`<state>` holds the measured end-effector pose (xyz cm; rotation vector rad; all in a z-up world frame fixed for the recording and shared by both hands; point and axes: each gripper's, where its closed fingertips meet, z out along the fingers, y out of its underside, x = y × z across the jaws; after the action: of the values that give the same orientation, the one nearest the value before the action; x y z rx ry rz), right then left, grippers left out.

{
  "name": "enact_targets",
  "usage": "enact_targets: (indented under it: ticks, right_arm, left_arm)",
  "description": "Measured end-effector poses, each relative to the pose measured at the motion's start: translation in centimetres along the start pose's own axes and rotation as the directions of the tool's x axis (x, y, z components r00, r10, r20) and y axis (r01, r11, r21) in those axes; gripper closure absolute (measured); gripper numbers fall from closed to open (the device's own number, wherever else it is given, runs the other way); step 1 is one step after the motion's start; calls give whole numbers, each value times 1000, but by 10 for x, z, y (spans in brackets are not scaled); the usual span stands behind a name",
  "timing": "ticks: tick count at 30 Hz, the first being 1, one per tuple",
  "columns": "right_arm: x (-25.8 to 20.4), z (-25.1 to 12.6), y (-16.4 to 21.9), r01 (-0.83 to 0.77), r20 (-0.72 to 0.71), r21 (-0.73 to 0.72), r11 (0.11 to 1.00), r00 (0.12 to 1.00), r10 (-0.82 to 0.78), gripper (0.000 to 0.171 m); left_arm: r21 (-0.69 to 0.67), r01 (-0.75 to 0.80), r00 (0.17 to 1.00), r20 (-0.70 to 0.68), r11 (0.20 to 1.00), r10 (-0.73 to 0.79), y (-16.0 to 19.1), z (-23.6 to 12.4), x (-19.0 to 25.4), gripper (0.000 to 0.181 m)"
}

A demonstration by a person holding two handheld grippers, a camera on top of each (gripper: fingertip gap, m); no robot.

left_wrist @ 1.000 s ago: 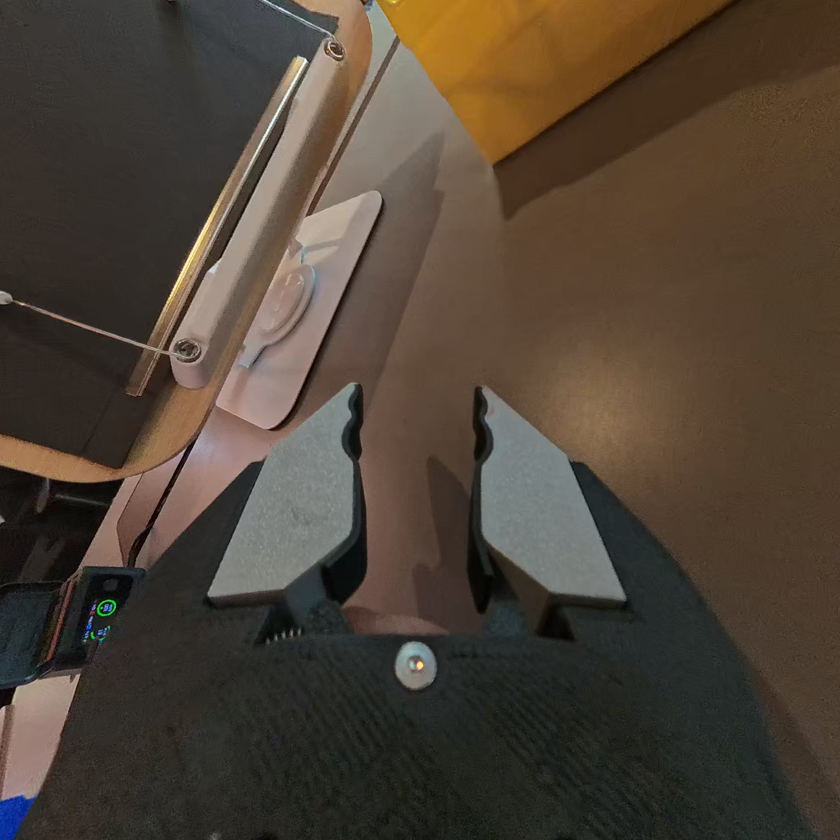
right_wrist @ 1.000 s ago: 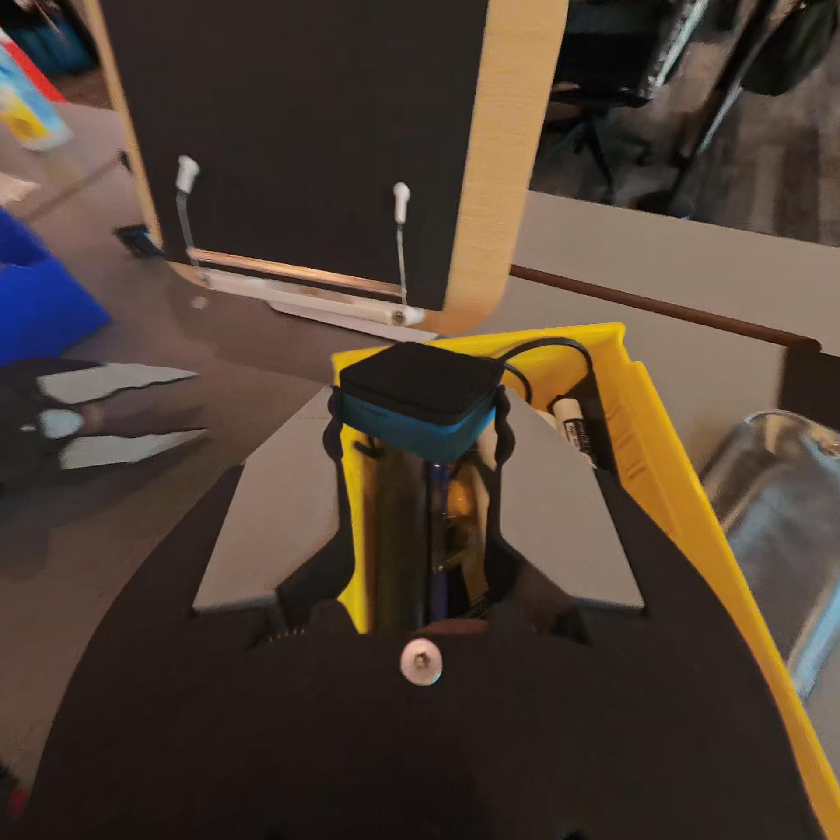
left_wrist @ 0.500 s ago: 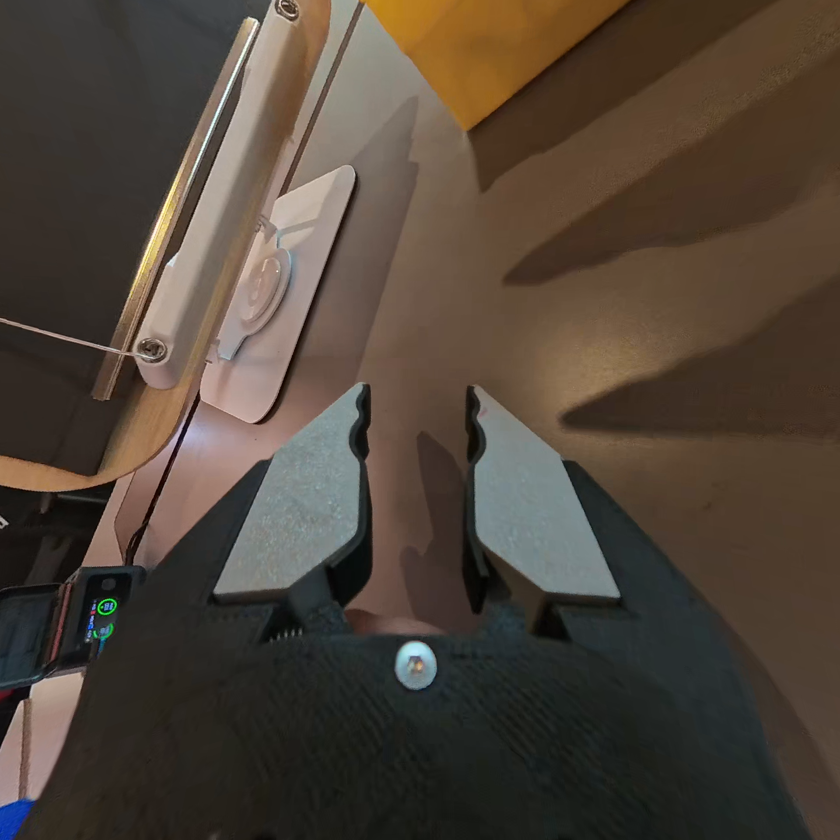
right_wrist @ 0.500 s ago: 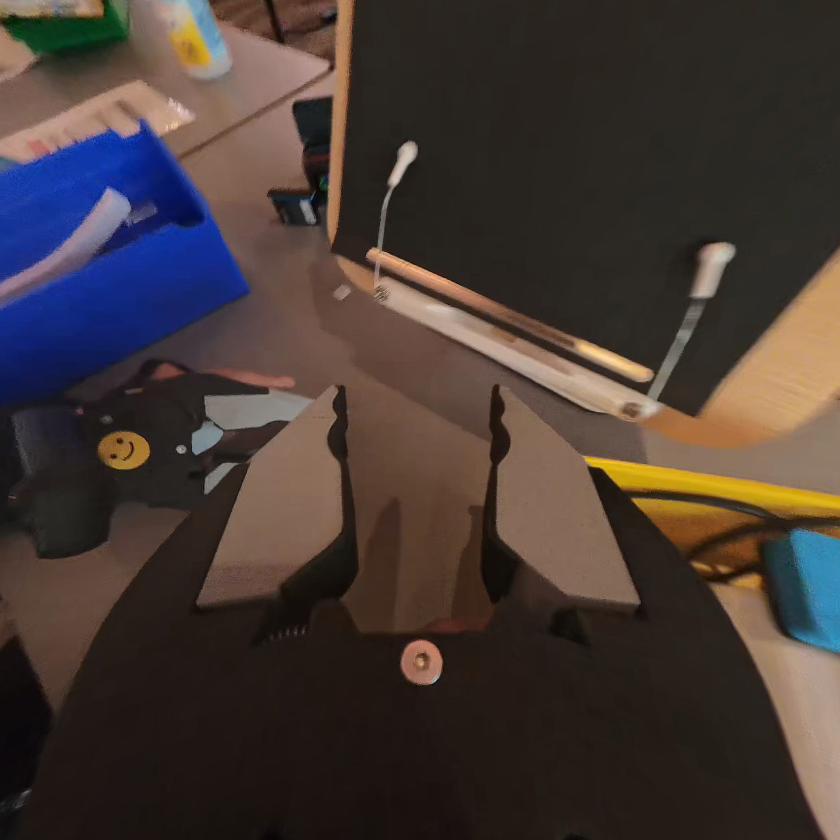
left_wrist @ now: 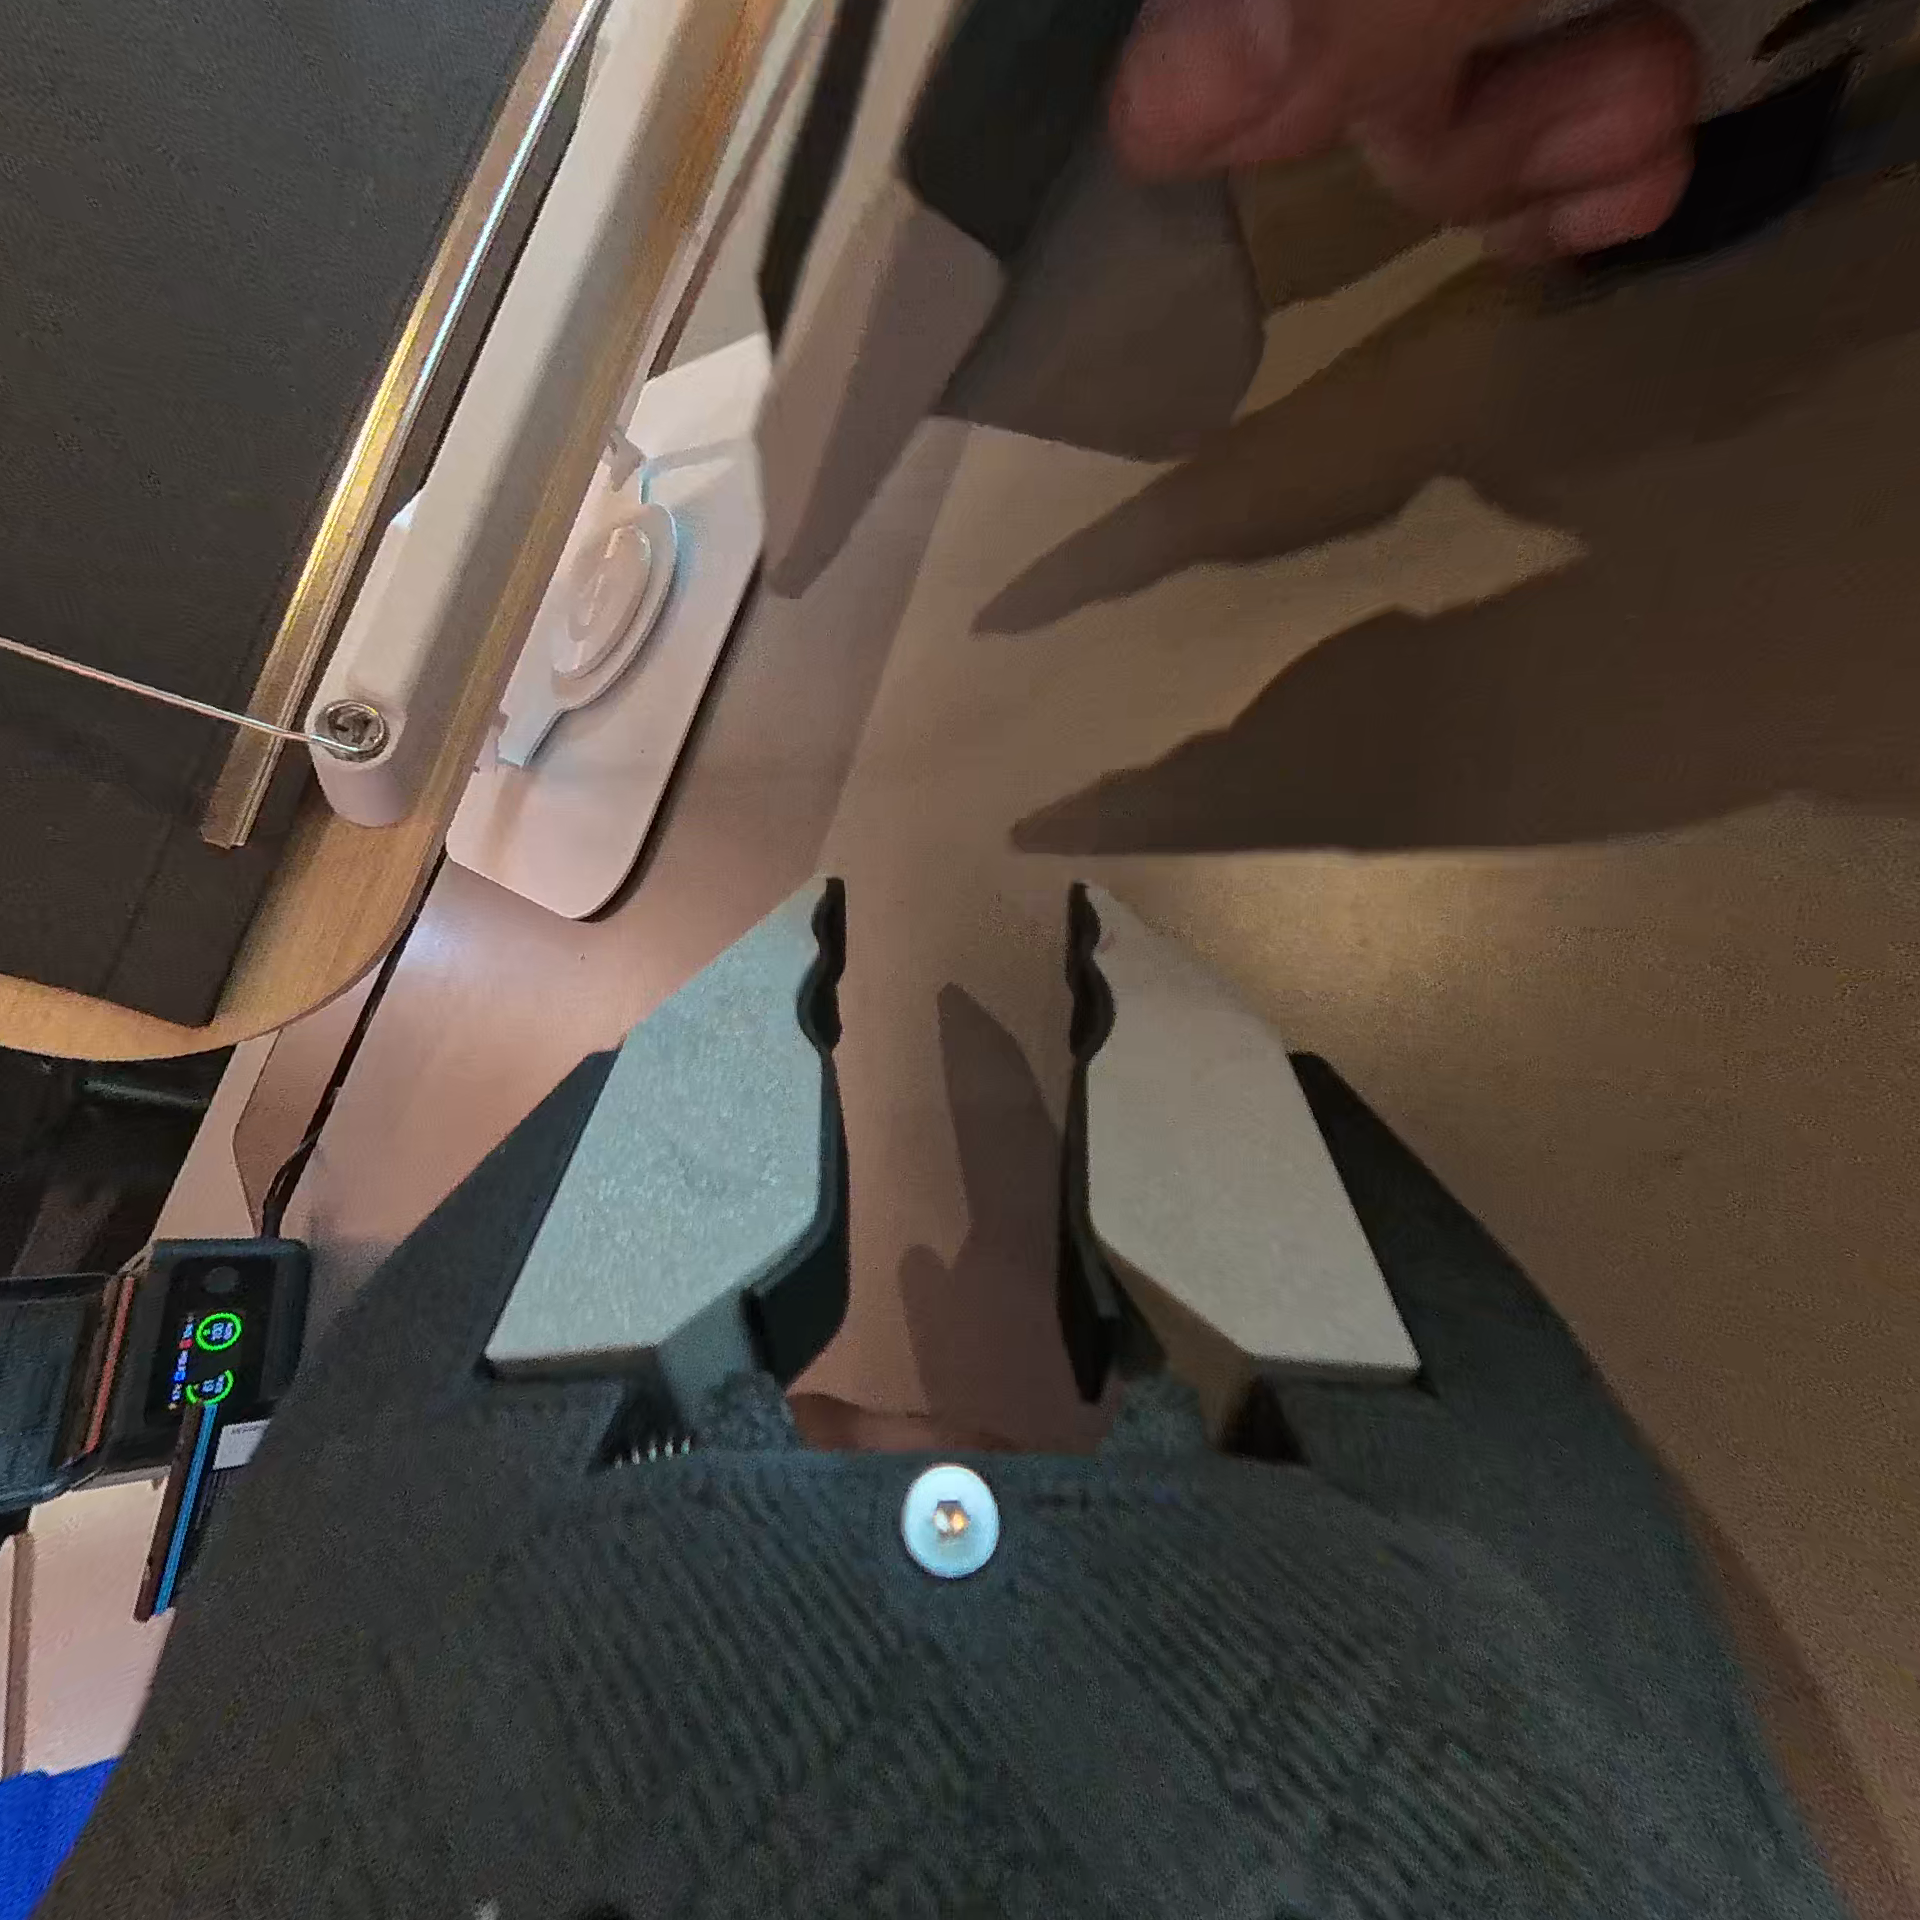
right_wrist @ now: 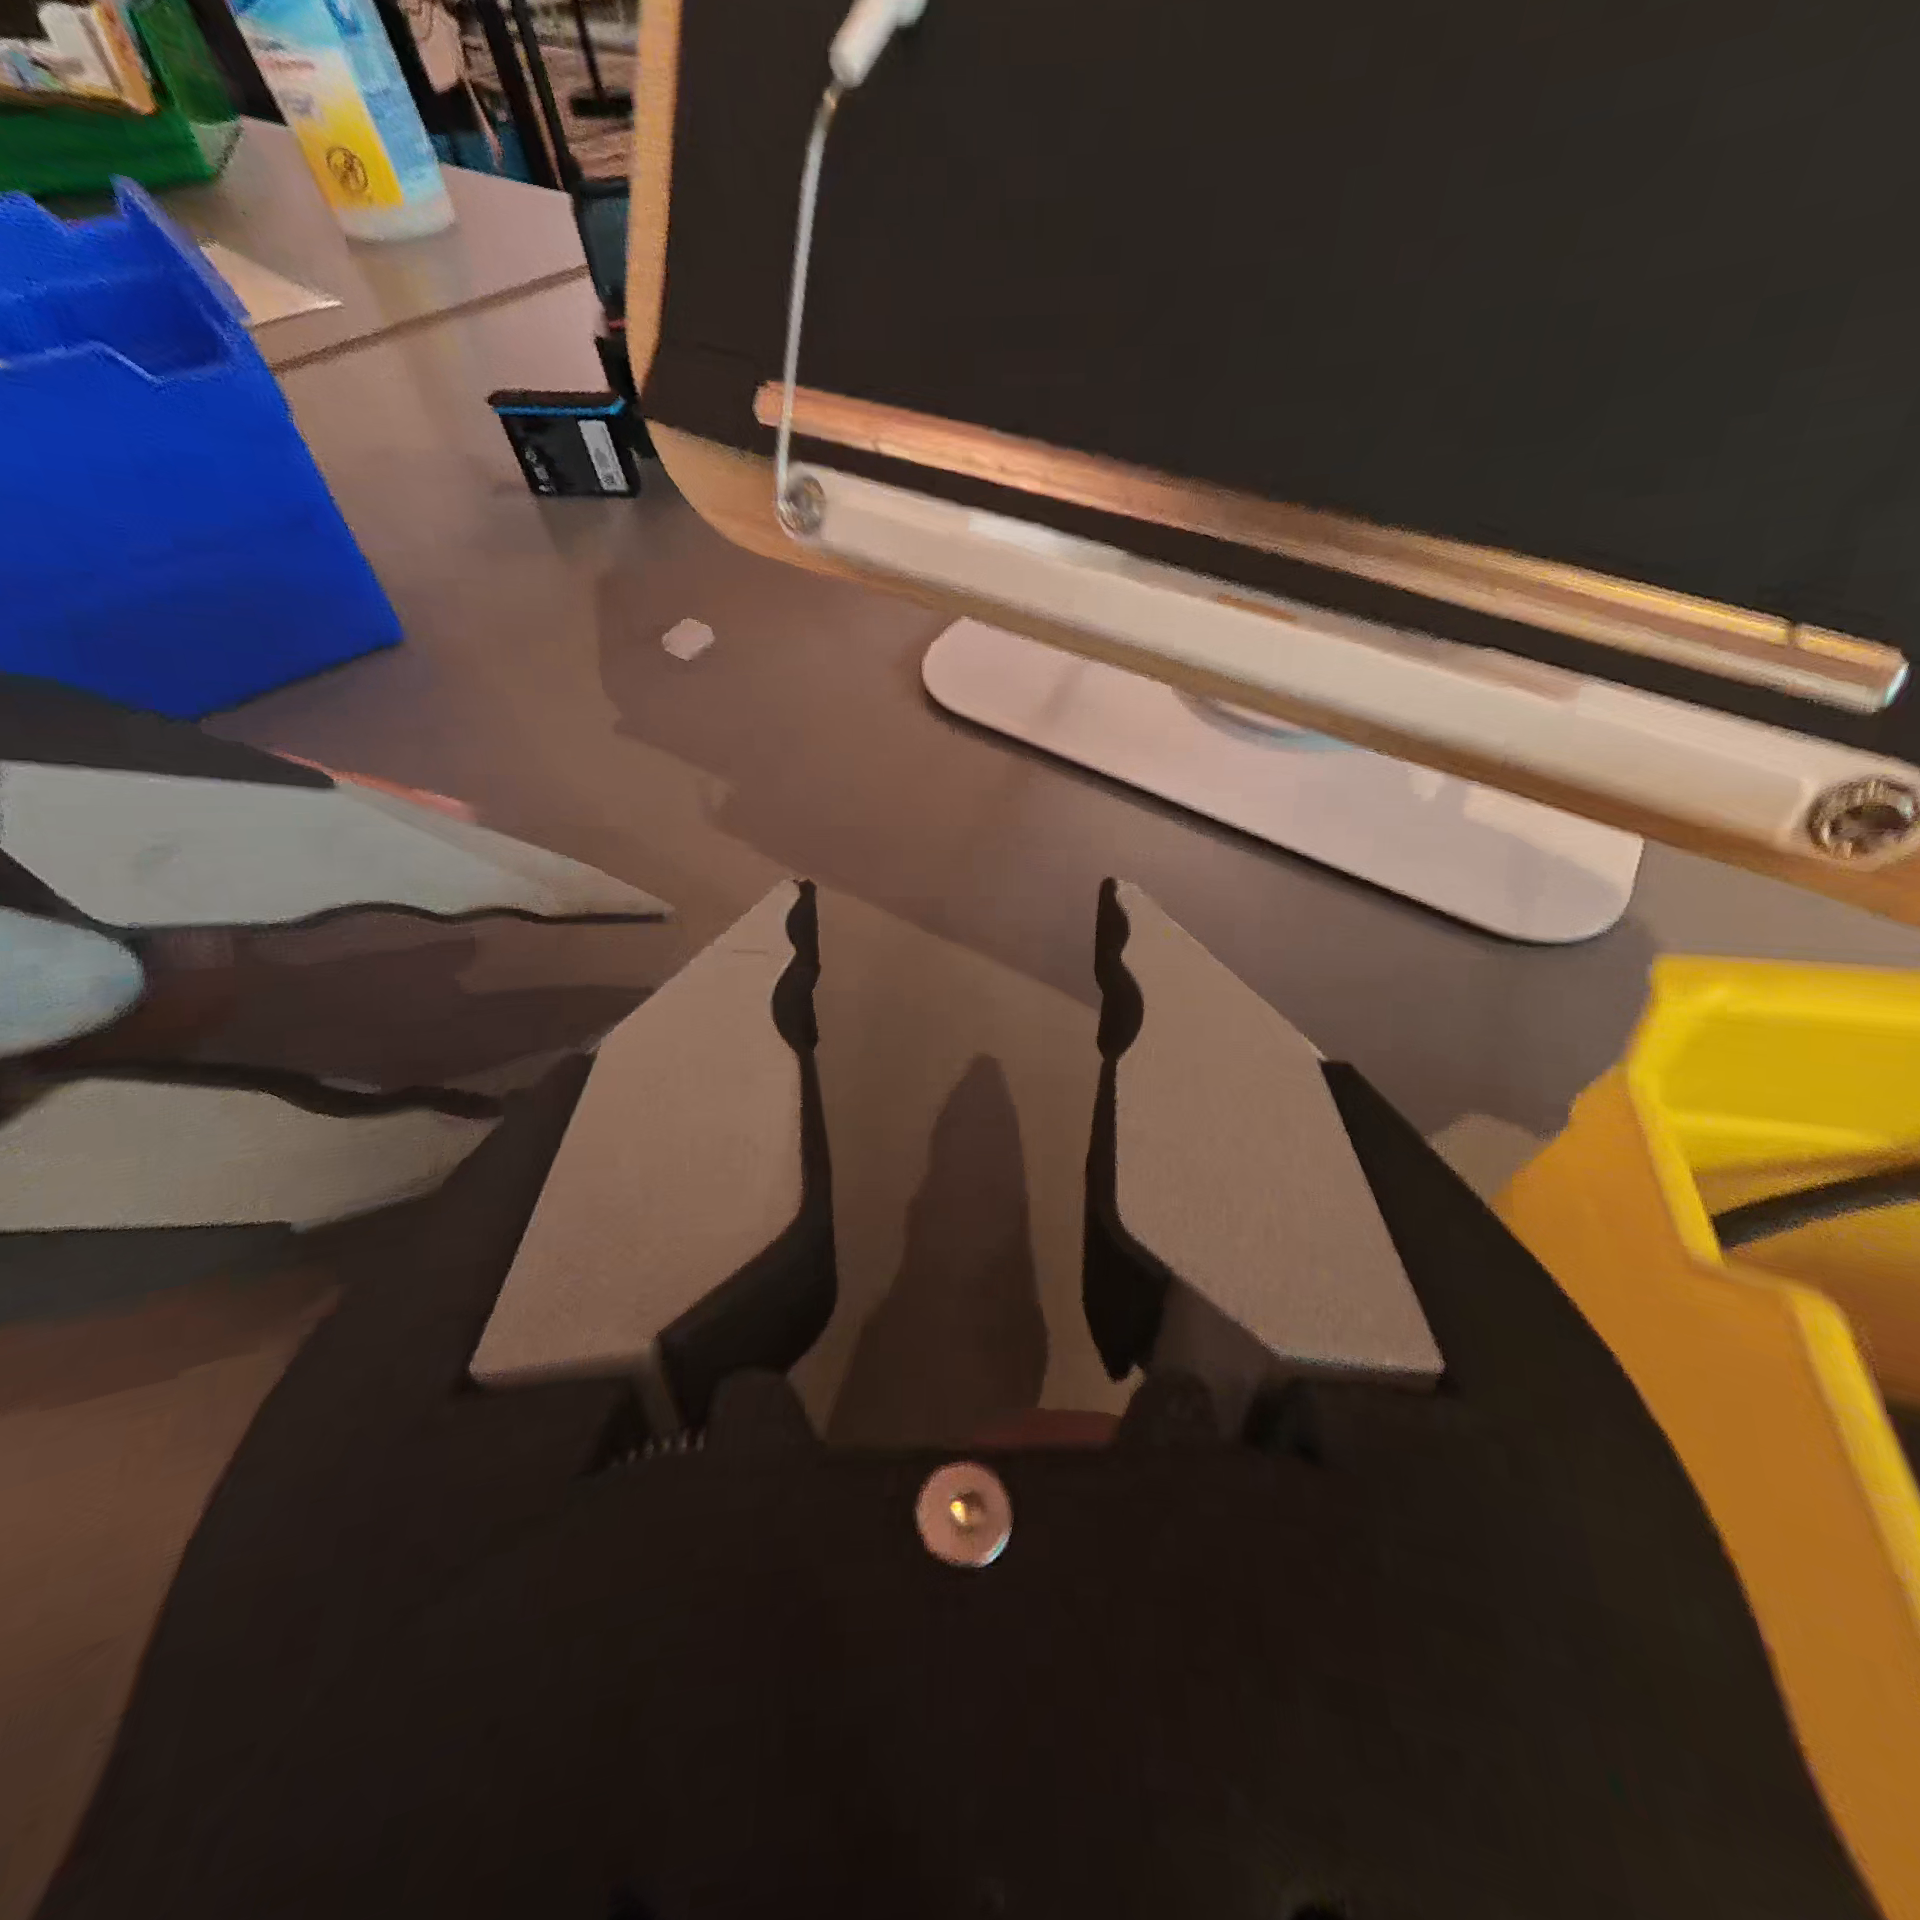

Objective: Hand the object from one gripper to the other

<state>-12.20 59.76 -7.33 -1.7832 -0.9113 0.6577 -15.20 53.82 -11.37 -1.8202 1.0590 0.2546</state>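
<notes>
My left gripper (left_wrist: 954, 914) is open and empty, low over the brown table (left_wrist: 1455, 1039). My right gripper (right_wrist: 954, 899) is open and empty too, its jaws wide apart over the table. The two are close together. The right gripper (left_wrist: 935, 499), blurred, comes in at the top of the left wrist view with a hand (left_wrist: 1403, 94) behind it. The left gripper (right_wrist: 571, 1013) shows blurred at the left of the right wrist view. No object sits between either pair of fingers. The blue and black pouch is out of view.
A black board in a wooden frame (right_wrist: 1299, 260) stands on a white base (right_wrist: 1299, 790) just ahead, also at the left of the left wrist view (left_wrist: 260, 312). A yellow bin (right_wrist: 1756, 1132) is at the right, a blue bin (right_wrist: 156, 488) at the left. A small black battery (right_wrist: 571, 447) and a bottle (right_wrist: 353, 125) lie farther back.
The right gripper held a blue and black pouch over the yellow bin, let it go there, then swung left, empty. It now appears in the left wrist view. The left gripper barely moved.
</notes>
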Motion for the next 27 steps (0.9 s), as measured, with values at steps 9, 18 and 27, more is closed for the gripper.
enact_targets:
  ticks: [9, 18, 27]
  right_arm:
    - [-5, 10, 0, 77, 24, -21, 997, 997, -77, 117]
    - [-10, 8, -6, 82, 51, 27, 996, 995, -83, 119]
    - [-10, 3, -18, 104, 2, 108, 989, 995, -105, 118]
  left_arm:
    - [-27, 4, 1000, 30, 1000, -3, 5, 3, -5, 151]
    - [-44, 22, 999, 40, 999, -20, 8, 4, -10, 153]
    - [9, 21, 999, 38, 1000, -21, -5, -3, -5, 158]
